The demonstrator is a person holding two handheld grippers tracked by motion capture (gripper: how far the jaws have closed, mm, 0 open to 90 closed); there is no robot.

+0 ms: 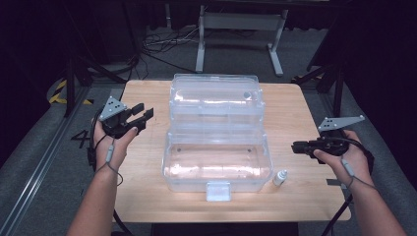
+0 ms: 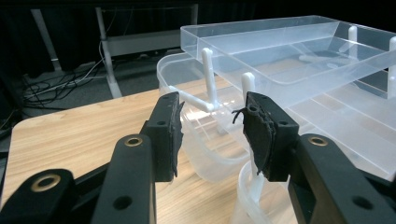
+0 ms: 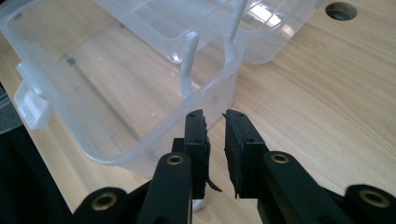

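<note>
- Clear plastic box [image 1: 216, 164], lid thrown back, standing at the middle of the table [image 1: 147, 196]; its tiered trays [image 1: 215, 101] are raised on thin white arms [image 2: 208, 77] toward the far side, and its white latch [image 1: 218, 191] faces the near edge.
- Small white-capped bottle [image 1: 280, 177] upright on the table, just beside the near right corner of the box and apart from it.
- Left hand-held gripper [image 1: 139, 114], held left of the box and aimed at the trays; its jaws stand about half open with nothing between the pads, as the left gripper view confirms.
- Right hand-held gripper [image 1: 297, 147], held right of the box, pointing left toward its right wall; jaws parted by a narrow gap, empty, in the right gripper view [image 3: 215, 122].
- Risk, judged: the bottle is light and narrow, so a jaw arriving off-centre would likely topple it or send it rolling toward the near table edge.
- Risk, judged: the right gripper's narrow gap may not clear the bottle; the tips would then push rather than straddle it.
- Risk, judged: a nudge against the thin tray arms could swing the trays down.
- Obstacles: the box's right wall [image 3: 205, 93] crowds the bottle's left side; a cable hole [image 3: 340, 10] lies far right on the table; cables [image 1: 162, 46] and a stand's legs [image 1: 201, 49] occupy the floor beyond.
</note>
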